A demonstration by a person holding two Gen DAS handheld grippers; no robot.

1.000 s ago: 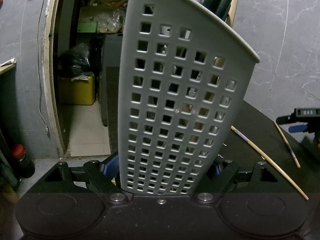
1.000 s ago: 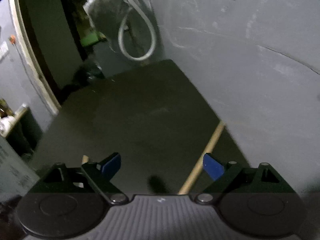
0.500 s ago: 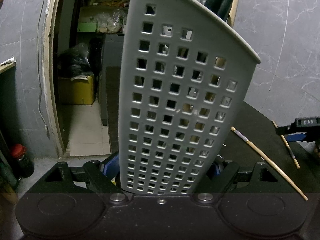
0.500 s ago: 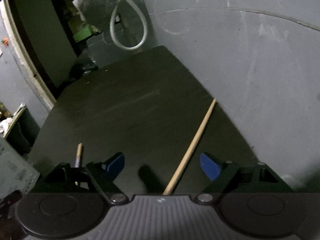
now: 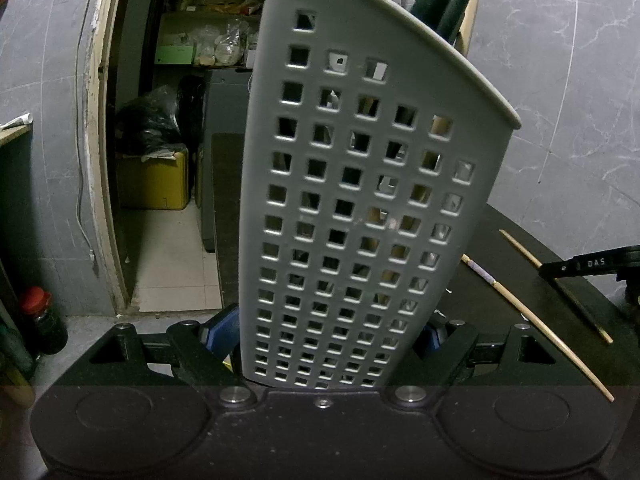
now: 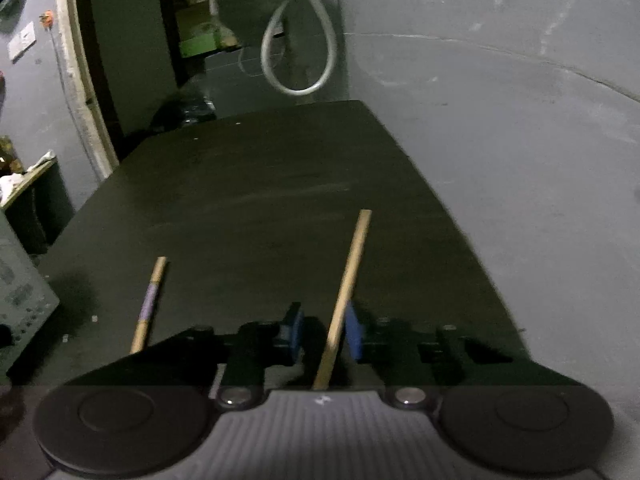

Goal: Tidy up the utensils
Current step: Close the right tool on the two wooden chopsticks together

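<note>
Right wrist view: the right gripper (image 6: pixel 322 332) jaws are closing on a chopstick (image 6: pixel 347 288) lying on the table (image 6: pixel 260 208), touched by the right pad while a gap remains at the left. It could be pushed sideways or pinched crooked, then slip on lifting. A second chopstick (image 6: pixel 150 300) lies left; the holder (image 5: pixel 360 200) is held clamped upright in the left gripper (image 5: pixel 324 344).
</note>
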